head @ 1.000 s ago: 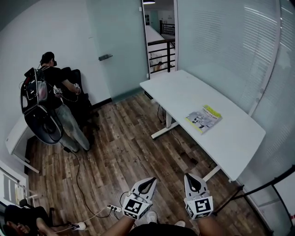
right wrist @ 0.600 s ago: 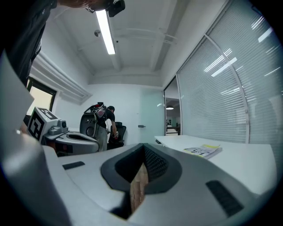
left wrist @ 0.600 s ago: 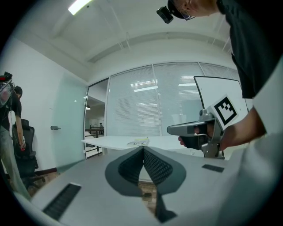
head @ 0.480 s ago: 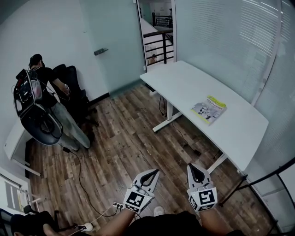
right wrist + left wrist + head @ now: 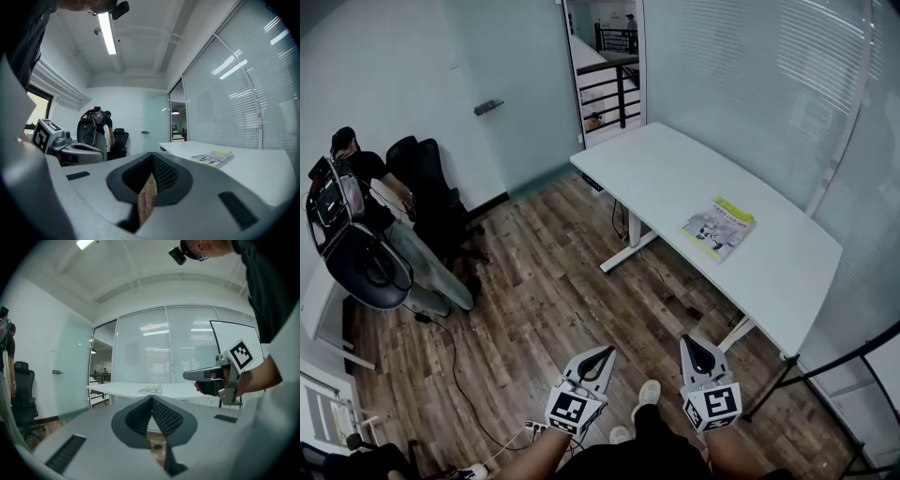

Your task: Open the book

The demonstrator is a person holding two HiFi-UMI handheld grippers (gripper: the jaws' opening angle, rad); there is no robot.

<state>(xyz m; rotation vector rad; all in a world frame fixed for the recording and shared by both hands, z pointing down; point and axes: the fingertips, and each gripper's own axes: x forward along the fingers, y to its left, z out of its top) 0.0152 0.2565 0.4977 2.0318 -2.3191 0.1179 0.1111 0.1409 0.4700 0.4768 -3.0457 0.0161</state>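
While the left gripper (image 5: 607, 353) and the right gripper (image 5: 693, 341) hang over the wooden floor (image 5: 546, 292), the book (image 5: 719, 228) lies shut on the white surface (image 5: 664, 172).
Both grippers are clenched tight with nothing in them. The book lies flat on the side near the glass wall (image 5: 750, 94), well apart from them both.
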